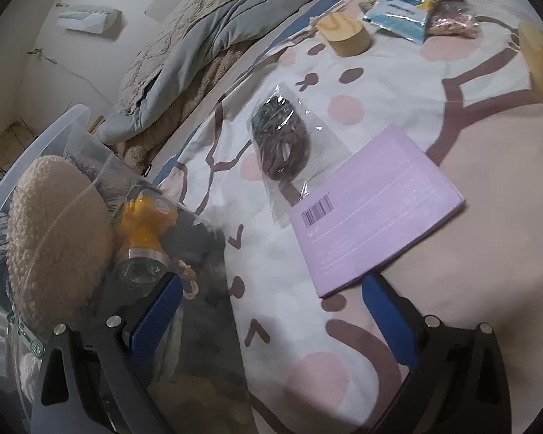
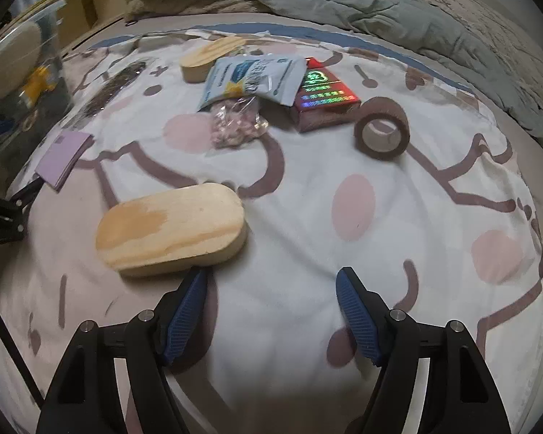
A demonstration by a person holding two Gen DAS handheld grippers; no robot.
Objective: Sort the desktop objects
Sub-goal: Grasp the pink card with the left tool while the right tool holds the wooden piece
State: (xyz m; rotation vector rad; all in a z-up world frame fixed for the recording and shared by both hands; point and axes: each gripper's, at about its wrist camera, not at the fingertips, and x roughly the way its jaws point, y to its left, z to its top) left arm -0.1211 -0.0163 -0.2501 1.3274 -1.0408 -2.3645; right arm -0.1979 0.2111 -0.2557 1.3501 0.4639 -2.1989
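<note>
The sheet (image 2: 307, 217) is white with pink blobs and brown outlines. The card (image 1: 376, 209) is lilac with a black barcode. The block (image 2: 170, 228) is pale wood, the tape (image 2: 382, 133) brown, the box (image 2: 325, 97) red with rainbow foil, and the pouch (image 2: 249, 79) blue-white.

a home bedroom: rumpled grey quilt (image 2: 398, 11) on cartoon-print bedsheet (image 2: 307, 217)
</note>
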